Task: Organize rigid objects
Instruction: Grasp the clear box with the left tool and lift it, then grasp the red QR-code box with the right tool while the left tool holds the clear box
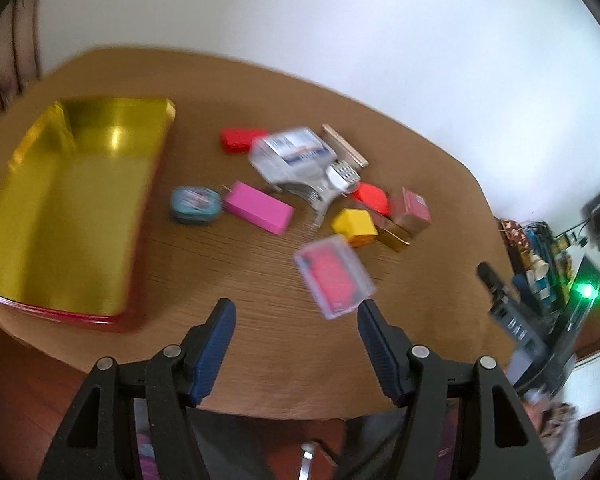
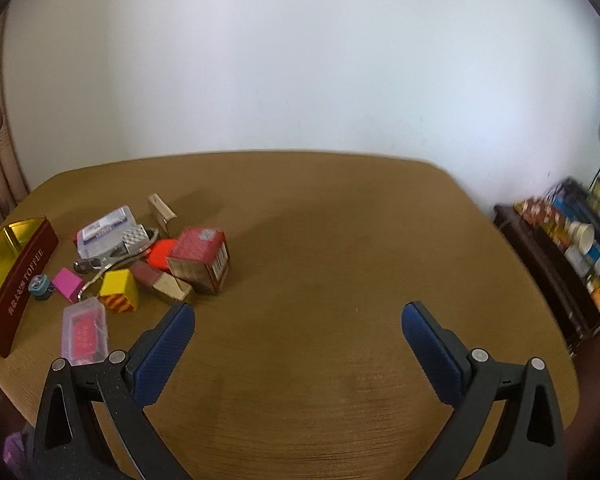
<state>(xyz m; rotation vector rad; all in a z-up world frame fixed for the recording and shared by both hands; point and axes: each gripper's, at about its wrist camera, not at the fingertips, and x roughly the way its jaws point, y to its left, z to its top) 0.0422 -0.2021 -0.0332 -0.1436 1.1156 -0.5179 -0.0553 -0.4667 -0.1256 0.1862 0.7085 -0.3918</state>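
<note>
Small rigid objects lie clustered on the brown wooden surface (image 2: 340, 260) toward its left edge, beside the open gold-lined red toffee tin (image 1: 60, 208). Nearest lies a clear plastic case with red insert (image 1: 334, 276). Left gripper (image 1: 296, 312) and right gripper (image 2: 298, 316) hover with fingers spread, empty.

1. "TOFFEE", in pale letters, preceded by small characters too fine to read, on the dark red outer side wall of the gold-lined tin (image 2: 24, 280) at the table's left edge.
2. Labels on the other boxes: blurred, illegible.
</note>
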